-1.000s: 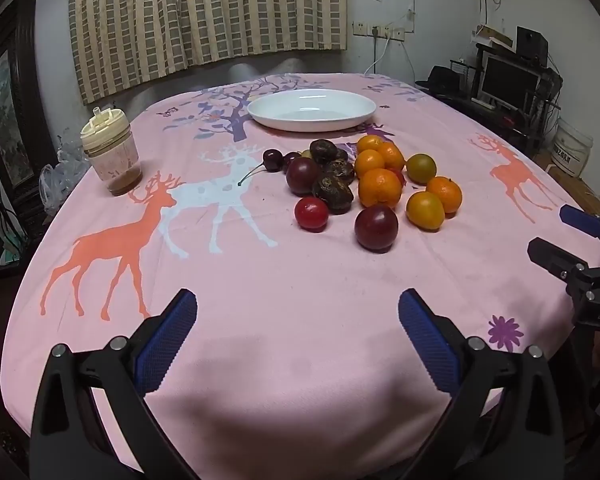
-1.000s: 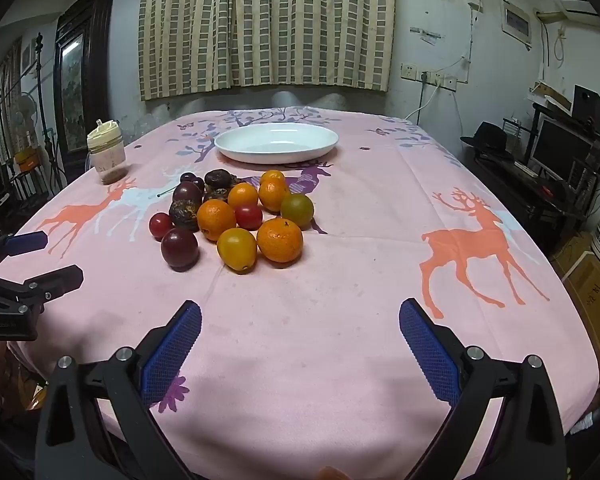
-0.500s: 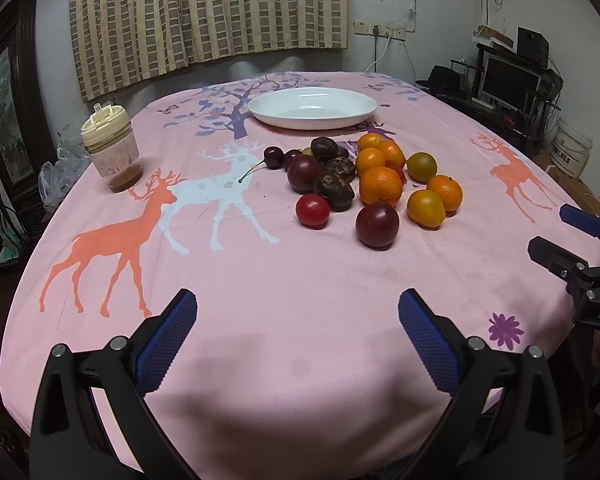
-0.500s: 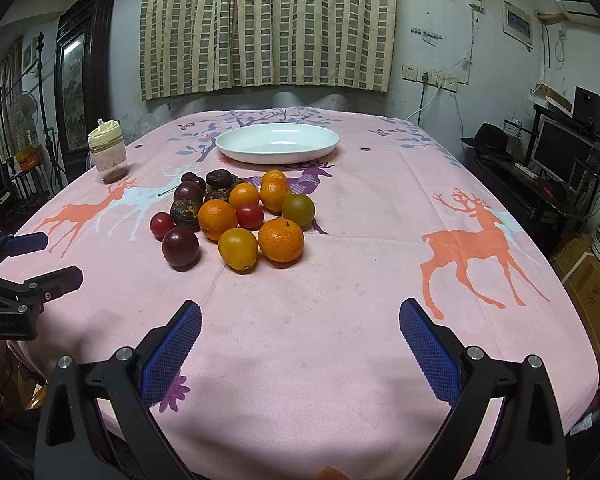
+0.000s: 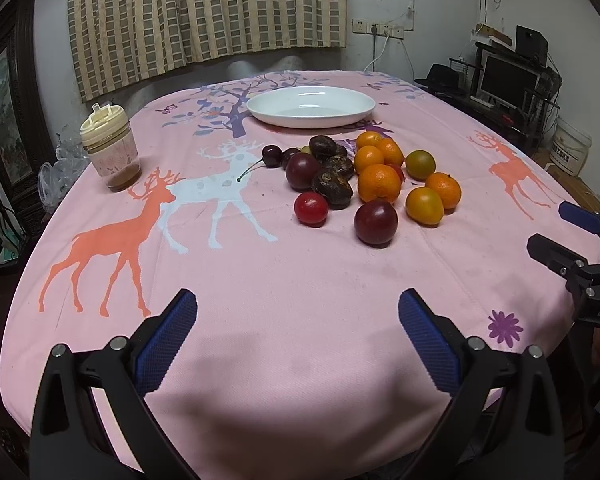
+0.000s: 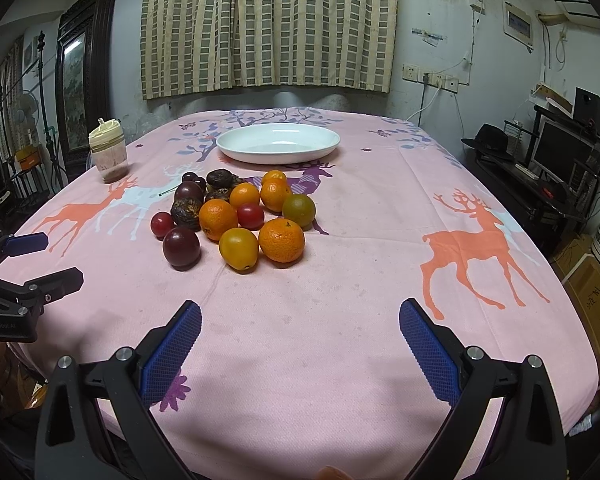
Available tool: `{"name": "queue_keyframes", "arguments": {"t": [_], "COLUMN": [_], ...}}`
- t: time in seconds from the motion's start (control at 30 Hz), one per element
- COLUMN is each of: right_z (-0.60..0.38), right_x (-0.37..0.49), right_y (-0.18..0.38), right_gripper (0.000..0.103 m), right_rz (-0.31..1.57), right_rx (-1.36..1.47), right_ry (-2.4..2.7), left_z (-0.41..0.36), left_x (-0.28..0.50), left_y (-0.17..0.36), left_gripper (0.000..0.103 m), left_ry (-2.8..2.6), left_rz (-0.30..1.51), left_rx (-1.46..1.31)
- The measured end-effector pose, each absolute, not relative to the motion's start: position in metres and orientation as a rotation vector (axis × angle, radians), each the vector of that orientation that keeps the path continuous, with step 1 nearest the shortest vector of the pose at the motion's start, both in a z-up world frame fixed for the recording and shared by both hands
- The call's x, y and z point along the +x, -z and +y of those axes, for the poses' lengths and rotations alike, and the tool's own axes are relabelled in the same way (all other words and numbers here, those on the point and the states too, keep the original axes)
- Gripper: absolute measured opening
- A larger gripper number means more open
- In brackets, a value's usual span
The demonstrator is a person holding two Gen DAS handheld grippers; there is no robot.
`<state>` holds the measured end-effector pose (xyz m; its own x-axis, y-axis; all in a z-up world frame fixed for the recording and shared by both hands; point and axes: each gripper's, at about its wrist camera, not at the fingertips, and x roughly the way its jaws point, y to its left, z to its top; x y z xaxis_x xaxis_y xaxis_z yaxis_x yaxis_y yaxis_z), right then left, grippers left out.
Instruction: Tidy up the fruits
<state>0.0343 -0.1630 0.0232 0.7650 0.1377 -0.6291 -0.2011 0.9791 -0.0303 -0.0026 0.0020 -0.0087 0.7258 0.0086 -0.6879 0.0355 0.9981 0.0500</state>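
Table: covered by a pink tablecloth (image 5: 300, 280) printed with deer, trees and flowers
Far side: white oval dish (image 5: 311, 105)
Centre: fruit pile (image 5: 364, 180) of oranges, plums, cherries and dark wrinkled fruit, near the dish
Left edge: lidded jar (image 5: 110, 148), upright, well apart from the fruit

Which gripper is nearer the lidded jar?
Left. The lidded jar sits far left; the left gripper hangs at that side's near edge, and the right gripper farther right.

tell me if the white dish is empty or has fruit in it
Empty: the white dish shows only its bare inside; all the fruit lies on the tablecloth.
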Motion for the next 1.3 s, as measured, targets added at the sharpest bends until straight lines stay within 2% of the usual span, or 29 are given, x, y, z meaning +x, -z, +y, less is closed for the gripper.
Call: {"name": "queue_keyframes", "arguments": {"t": [1.3], "right_z": [-0.1633], "right_x": [0.0344], "right_y": [-0.0232], "right_gripper": [0.099], "right_rz": [0.675], "right_rx": [-0.098], "right_ry": [-0.185], "left_z": [-0.0007], "left_x": [-0.0051], "left_y": [0.0152], "left_gripper": [0.099], "left_ry": [0.023], "left_rz": [0.771], "left_rx": [0.07]}}
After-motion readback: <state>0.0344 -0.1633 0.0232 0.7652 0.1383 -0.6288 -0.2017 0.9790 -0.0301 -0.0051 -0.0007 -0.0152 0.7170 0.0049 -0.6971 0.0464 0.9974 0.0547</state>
